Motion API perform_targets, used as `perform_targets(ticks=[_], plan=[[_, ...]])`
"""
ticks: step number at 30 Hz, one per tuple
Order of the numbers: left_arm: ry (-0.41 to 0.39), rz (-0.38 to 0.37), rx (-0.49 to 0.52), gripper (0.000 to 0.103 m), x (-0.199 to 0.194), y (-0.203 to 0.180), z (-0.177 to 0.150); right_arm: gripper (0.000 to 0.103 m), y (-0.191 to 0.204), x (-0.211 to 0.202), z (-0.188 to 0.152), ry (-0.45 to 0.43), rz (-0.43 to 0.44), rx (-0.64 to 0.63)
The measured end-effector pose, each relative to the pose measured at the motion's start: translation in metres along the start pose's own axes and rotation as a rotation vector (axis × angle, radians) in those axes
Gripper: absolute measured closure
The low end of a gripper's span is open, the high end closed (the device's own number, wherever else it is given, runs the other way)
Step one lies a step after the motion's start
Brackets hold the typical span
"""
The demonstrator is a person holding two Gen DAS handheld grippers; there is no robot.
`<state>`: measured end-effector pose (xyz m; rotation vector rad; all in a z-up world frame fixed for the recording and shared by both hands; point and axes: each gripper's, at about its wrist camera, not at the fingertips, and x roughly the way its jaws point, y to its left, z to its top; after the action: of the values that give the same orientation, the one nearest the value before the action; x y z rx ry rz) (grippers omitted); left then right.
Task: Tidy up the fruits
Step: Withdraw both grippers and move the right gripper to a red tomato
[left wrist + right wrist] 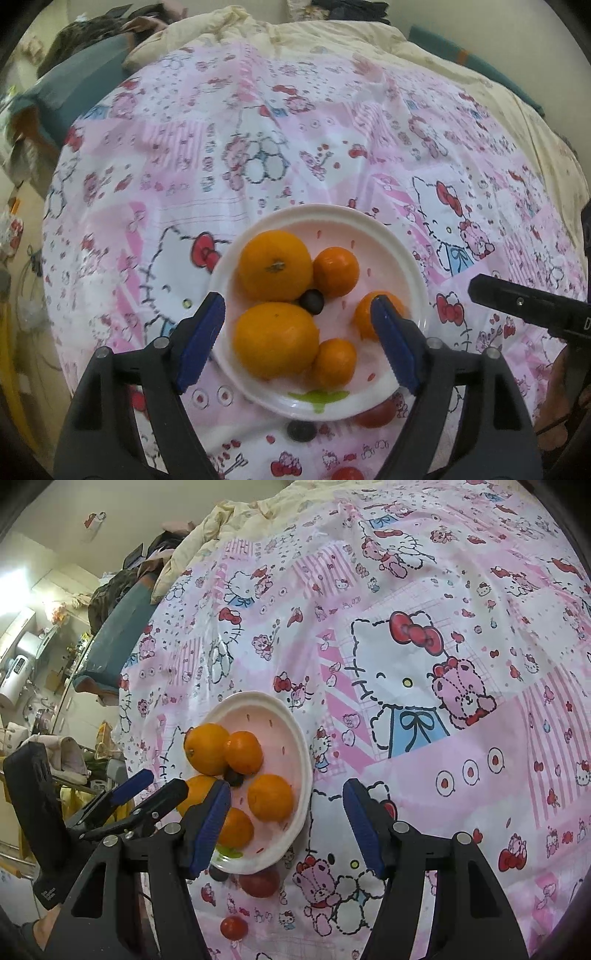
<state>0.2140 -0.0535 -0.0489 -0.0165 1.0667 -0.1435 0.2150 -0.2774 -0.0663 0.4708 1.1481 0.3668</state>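
- White plate (408,254) on the bed's pink quilt (295,129), holding five oranges (275,264).
- Left tongs (297,314) wide apart above plate, empty.
- Right tongs (286,801) parted, empty, beside plate rim.
- Two tomatoes (258,882) on quilt near plate's front edge.

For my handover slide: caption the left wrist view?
Open left claw above white plate holding five oranges and one dark fruit.

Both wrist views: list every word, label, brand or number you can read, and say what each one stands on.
No text here reads in full.
"D": one pale letter, cut off by the picture's edge, on the black body of the right tool.
Small pale print low on the black body of the left tool: too small to read.
Bedsheet: cartoon cats, bears and bows only, no words.
White plate: painted marks, no lettering.
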Motion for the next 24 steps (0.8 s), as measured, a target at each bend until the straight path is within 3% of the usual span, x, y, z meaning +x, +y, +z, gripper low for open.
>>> perform_targets(ticks=[8,24], plan=[[-0.018,0.056,-0.017,0.025,-0.031,0.02,-0.019,0.037,0.019,-0.021,-0.026,-0.016,0.003,-0.03],[-0.003,0.04,-0.126,0.025,-0.077,0.051,-0.076,0.037,0.026,-0.045,-0.079,-0.011,0.018,-0.009]])
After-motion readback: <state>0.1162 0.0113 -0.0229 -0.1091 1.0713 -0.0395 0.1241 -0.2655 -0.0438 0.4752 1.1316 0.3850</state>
